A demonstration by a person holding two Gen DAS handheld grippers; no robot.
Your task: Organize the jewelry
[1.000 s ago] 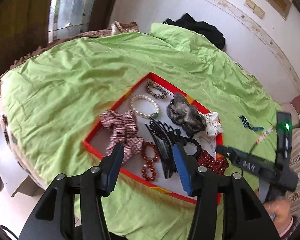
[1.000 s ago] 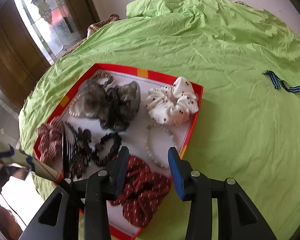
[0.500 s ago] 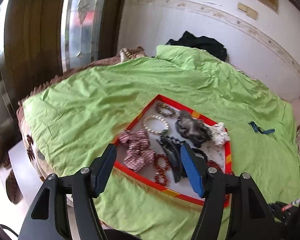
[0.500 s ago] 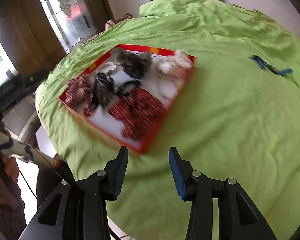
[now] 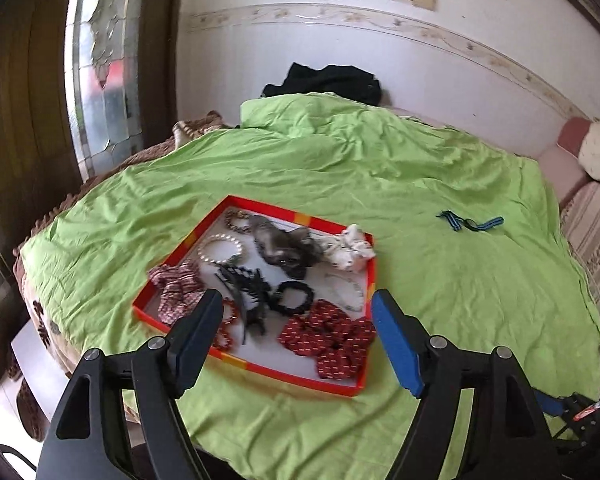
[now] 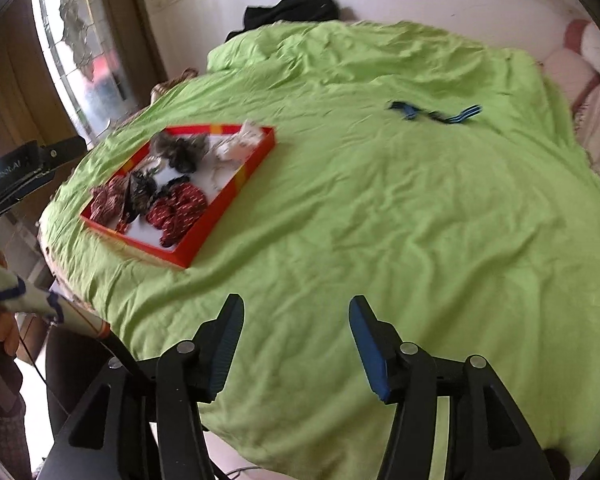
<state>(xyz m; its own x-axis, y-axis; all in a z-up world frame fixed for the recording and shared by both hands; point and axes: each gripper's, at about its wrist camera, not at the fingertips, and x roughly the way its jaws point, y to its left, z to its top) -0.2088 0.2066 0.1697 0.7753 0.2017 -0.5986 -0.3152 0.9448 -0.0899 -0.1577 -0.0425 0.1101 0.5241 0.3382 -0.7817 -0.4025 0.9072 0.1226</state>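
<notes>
A shallow red tray (image 5: pixel 342 389) (image 6: pixel 220 216) lies on a green bedsheet (image 5: pixel 460 280) and holds scrunchies, bead bracelets and a black hair claw (image 5: pixel 246 292). A dark red scrunchie (image 5: pixel 332 340) (image 6: pixel 178 208) fills its near corner, and a white one (image 5: pixel 350 246) lies at the back. A blue striped strap (image 5: pixel 466 222) (image 6: pixel 436 113) lies alone on the sheet to the right. My left gripper (image 5: pixel 298 306) hovers above the tray's near edge, its jaws opening with nothing between them. My right gripper (image 6: pixel 296 314) hangs over bare sheet, well right of the tray, jaws opening and empty.
A black garment (image 5: pixel 328 80) lies at the bed's far edge by the white wall. A window (image 5: pixel 100 80) stands at the left. A patterned sofa (image 5: pixel 596 216) is at the right. At the right wrist view's left edge, a hand (image 6: pixel 4 328) shows.
Both grippers have pulled back and up from the tray, and both have spread their jaws wider. The right one has moved off to the right, over bare sheet.
</notes>
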